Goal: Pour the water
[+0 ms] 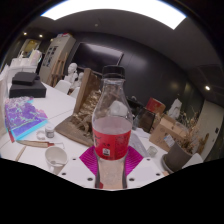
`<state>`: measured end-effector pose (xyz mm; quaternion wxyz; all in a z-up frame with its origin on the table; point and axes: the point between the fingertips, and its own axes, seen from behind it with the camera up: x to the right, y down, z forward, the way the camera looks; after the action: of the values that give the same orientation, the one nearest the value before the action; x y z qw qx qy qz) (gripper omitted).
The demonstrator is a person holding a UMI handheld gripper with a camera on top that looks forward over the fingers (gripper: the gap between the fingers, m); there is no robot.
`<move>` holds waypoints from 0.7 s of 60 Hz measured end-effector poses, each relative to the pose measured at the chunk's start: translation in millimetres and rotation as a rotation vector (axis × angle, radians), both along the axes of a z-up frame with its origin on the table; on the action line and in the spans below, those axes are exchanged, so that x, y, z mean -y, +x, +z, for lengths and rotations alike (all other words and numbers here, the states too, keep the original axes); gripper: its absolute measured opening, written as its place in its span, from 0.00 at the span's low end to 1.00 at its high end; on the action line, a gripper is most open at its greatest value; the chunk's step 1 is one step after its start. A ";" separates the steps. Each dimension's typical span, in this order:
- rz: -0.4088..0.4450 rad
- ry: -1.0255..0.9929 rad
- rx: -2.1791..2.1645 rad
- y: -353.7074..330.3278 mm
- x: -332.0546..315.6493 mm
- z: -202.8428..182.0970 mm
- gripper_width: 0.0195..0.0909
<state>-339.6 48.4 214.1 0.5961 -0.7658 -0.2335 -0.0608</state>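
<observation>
Clear plastic bottle (112, 125) with a red label, upright and near, apparently pinched between the jaws, whose lower parts are hidden. Small clear glass cup (56, 156) stands left on the white desk (40, 105).

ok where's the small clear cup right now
In the gripper view the clear cup sits on the white table, low and left of the bottle standing between the tool fingers, just below a small dark-capped jar.
</observation>
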 end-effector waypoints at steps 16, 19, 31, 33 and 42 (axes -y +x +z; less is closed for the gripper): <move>0.048 -0.155 -0.320 -12.0 -15.4 -82.4 0.14; 0.055 -0.176 -0.349 -11.4 -19.9 -96.2 0.14; 0.054 -0.220 -0.400 -10.7 -23.9 -138.3 0.16; 0.060 -0.202 -0.414 -10.8 -22.9 -136.6 0.18; 0.070 -0.177 -0.426 -8.7 -20.1 -134.7 0.37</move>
<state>-348.3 68.5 79.4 0.5644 -0.8020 -0.1329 0.1436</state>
